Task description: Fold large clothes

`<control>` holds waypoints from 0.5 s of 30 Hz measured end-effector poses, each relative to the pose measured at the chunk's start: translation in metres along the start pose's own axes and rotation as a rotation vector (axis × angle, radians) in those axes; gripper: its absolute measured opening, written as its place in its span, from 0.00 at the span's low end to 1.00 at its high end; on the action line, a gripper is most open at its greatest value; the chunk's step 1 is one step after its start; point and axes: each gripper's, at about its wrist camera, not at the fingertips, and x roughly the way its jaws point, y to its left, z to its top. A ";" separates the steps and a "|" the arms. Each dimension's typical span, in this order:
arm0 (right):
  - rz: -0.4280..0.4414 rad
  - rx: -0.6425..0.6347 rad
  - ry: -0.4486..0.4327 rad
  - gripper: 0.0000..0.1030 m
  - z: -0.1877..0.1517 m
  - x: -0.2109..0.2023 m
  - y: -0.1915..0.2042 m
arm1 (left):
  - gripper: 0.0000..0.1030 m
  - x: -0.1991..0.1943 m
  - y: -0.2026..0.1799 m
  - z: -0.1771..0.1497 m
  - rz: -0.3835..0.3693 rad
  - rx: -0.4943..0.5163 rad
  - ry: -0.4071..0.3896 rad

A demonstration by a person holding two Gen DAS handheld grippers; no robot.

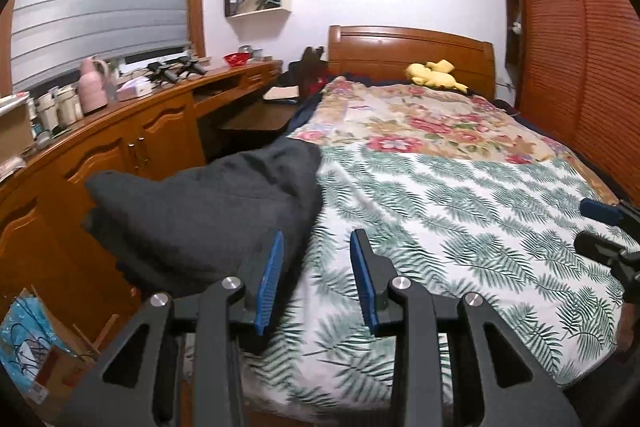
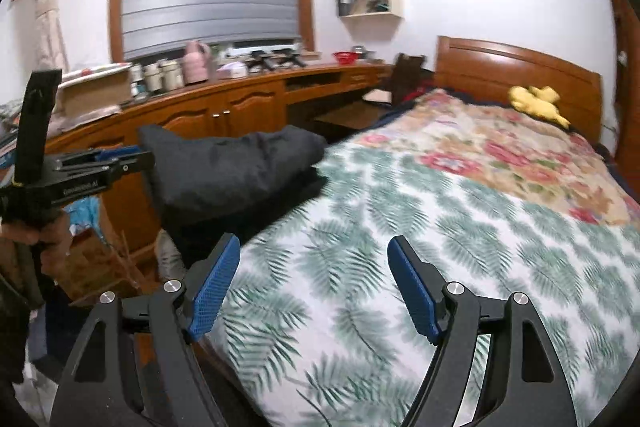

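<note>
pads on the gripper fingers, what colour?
Blue, textured pads on black fingers, on both the right gripper and left gripper. Clearest in the right wrist view.

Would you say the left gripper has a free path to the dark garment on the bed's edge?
Probably yes: the left gripper is open and empty, the dark garment lies just ahead to its left, and nothing stands between them.

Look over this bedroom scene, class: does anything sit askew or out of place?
Yes. The dark grey garment lies bunched at the bed's left edge, partly hanging off the side rather than spread flat on the leaf-print cover. Neither pair of tongs holds it.
</note>
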 end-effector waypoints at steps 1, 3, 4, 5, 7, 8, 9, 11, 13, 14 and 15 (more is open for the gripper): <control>-0.024 0.013 -0.001 0.76 -0.005 -0.008 -0.006 | 0.32 0.001 -0.010 -0.003 -0.020 -0.007 0.004; -0.075 0.044 -0.017 0.76 -0.014 -0.026 -0.020 | 0.32 0.003 -0.028 -0.007 -0.062 -0.015 0.006; -0.092 0.053 -0.023 0.76 -0.018 -0.034 -0.026 | 0.32 0.003 -0.039 -0.010 -0.081 -0.017 0.002; -0.121 0.070 -0.030 0.76 -0.023 -0.045 -0.034 | 0.32 0.002 -0.051 -0.013 -0.093 -0.013 0.000; -0.158 0.093 -0.045 0.76 -0.030 -0.062 -0.047 | 0.32 0.002 -0.070 -0.015 -0.113 -0.004 -0.010; -0.185 0.108 -0.061 0.76 -0.034 -0.074 -0.054 | 0.32 0.002 -0.078 -0.016 -0.119 -0.001 -0.013; -0.203 0.117 -0.071 0.76 -0.036 -0.083 -0.060 | 0.32 0.000 -0.089 -0.018 -0.131 0.002 -0.017; -0.242 0.139 -0.097 0.76 -0.044 -0.104 -0.072 | 0.32 -0.002 -0.105 -0.021 -0.152 0.007 -0.021; -0.266 0.164 -0.117 0.76 -0.050 -0.121 -0.082 | 0.32 -0.006 -0.123 -0.023 -0.172 0.024 -0.026; -0.283 0.178 -0.128 0.76 -0.055 -0.131 -0.088 | 0.32 -0.009 -0.132 -0.023 -0.177 0.030 -0.034; -0.291 0.182 -0.134 0.76 -0.057 -0.137 -0.090 | 0.32 -0.011 -0.136 -0.023 -0.175 0.035 -0.042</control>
